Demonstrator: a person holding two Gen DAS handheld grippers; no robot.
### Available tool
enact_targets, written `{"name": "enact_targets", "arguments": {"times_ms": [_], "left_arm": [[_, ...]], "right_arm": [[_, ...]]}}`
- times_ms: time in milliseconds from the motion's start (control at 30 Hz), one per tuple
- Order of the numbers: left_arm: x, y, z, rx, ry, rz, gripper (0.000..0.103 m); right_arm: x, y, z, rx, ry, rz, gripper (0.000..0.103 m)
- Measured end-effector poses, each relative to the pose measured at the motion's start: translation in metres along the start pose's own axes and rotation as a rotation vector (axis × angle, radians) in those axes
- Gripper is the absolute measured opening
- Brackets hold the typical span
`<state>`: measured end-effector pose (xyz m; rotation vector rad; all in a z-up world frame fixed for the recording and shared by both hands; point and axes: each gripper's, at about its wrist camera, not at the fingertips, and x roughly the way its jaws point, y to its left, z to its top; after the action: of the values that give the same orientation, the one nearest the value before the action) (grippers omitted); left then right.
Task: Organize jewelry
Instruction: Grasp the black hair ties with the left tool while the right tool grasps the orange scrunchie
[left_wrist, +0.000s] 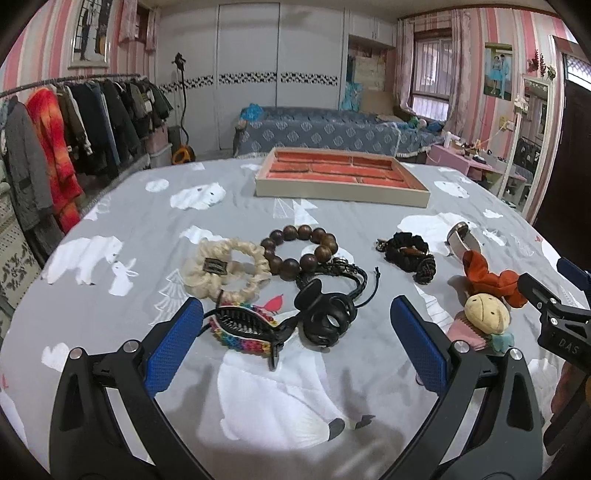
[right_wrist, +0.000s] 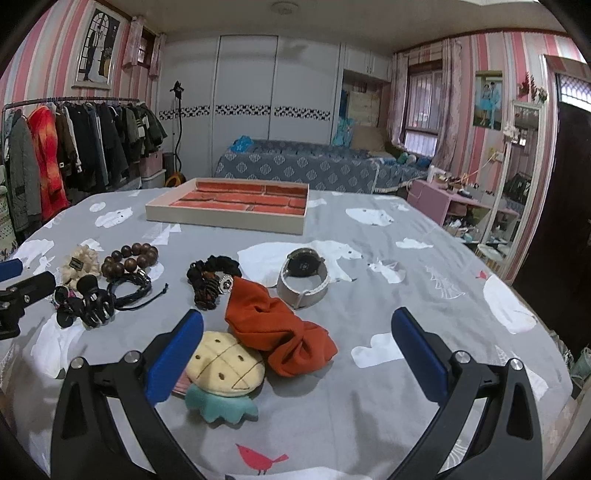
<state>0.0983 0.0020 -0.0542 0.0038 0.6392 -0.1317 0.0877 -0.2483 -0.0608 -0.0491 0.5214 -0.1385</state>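
Note:
A beige jewelry tray (left_wrist: 340, 192) with orange compartments lies at the far side of the bed; it also shows in the right wrist view (right_wrist: 225, 219). My left gripper (left_wrist: 295, 332) is open over a black claw clip (left_wrist: 327, 314), a rainbow bracelet (left_wrist: 243, 338), a wooden bead bracelet (left_wrist: 299, 249) and a cream scrunchie (left_wrist: 225, 269). My right gripper (right_wrist: 295, 349) is open over an orange scrunchie (right_wrist: 280, 332) and a pineapple plush clip (right_wrist: 225, 365). A watch (right_wrist: 304, 273) and a black scrunchie (right_wrist: 208, 277) lie beyond.
The grey bedspread (right_wrist: 369, 406) with polar bears covers the bed. A clothes rack (left_wrist: 74, 122) stands at the left, a sofa (left_wrist: 317, 133) behind, and a pink dresser with mirror (right_wrist: 480, 199) at the right.

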Motion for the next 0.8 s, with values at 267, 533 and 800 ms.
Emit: {"name": "enact_targets", "arguments": {"times_ms": [267, 533, 800], "left_arm": [[0.026, -0.007, 0.004, 0.013, 0.067, -0.038, 0.098], [0.049, -0.006, 0.003, 0.007, 0.138, -0.036, 0.098], [0.069, -0.008, 0.005, 0.027, 0.177, -0.032, 0.098]], "right_arm": [[0.032, -0.008, 0.002, 0.023, 0.092, 0.030, 0.099], [0.050, -0.008, 0.002, 0.037, 0.131, 0.038, 0.099], [0.061, -0.004, 0.002, 0.040, 0.170, 0.066, 0.092]]}}
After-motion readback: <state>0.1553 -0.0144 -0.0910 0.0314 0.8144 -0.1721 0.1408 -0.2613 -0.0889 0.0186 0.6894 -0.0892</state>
